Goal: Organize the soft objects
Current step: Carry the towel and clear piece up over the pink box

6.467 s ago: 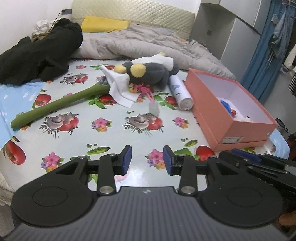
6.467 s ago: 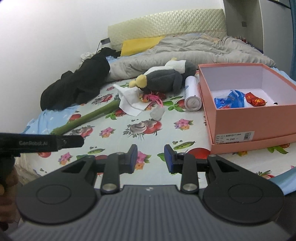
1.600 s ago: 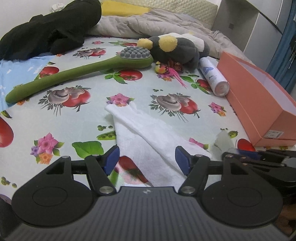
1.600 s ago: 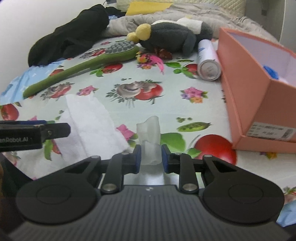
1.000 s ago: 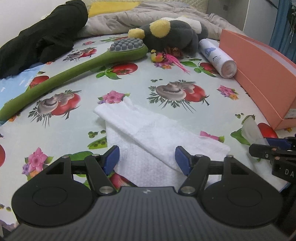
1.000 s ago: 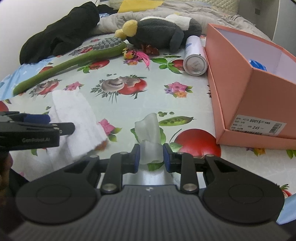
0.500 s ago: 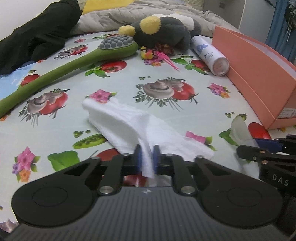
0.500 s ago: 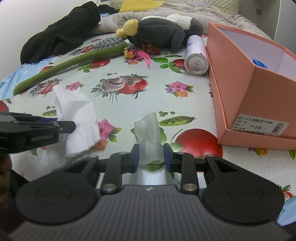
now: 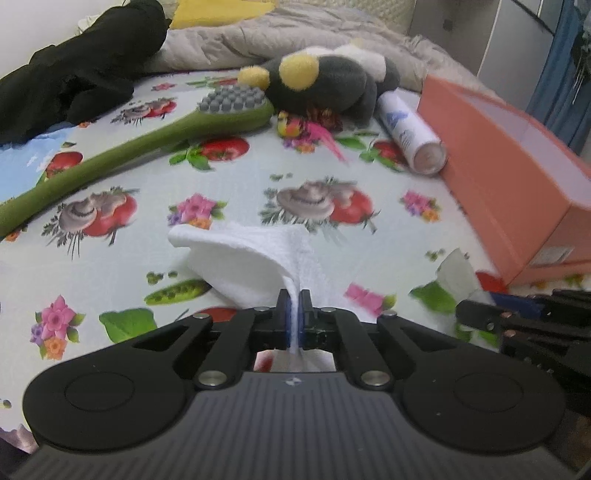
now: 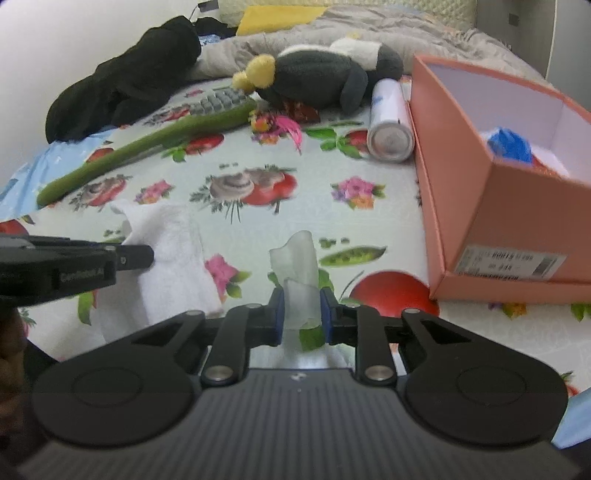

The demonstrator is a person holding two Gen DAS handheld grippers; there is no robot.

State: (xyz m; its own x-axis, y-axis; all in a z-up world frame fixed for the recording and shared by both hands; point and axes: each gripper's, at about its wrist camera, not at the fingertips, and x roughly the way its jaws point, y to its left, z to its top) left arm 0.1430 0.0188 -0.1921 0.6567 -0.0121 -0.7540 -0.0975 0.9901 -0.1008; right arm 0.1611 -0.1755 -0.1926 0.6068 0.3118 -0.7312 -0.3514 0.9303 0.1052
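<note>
Bed (image 9: 110,266) with fruit-print sheet is carrying everything. Grey quilt (image 9: 295,33) is lying bunched at 12 o'clock in the left wrist view; black garment (image 9: 74,74) is lying at 10 o'clock. Salmon cardboard box (image 10: 498,177) is standing open at 3 o'clock in the right wrist view, a blue item showing inside. Green long-handled brush (image 9: 147,136) is lying diagonally, its head toward the grey-and-yellow plush toy (image 9: 325,81) at 12 o'clock. White spray can (image 10: 388,122) is lying on its side just beside the box.

White cloth (image 9: 251,254) is lying at centre, one edge lifting off the sheet. Left tool (image 9: 294,317) is pressed together, pinching that edge. Right tool (image 10: 302,314) is closing, its jaws pinching a translucent crumpled wipe (image 10: 299,269), which is standing up between them.
</note>
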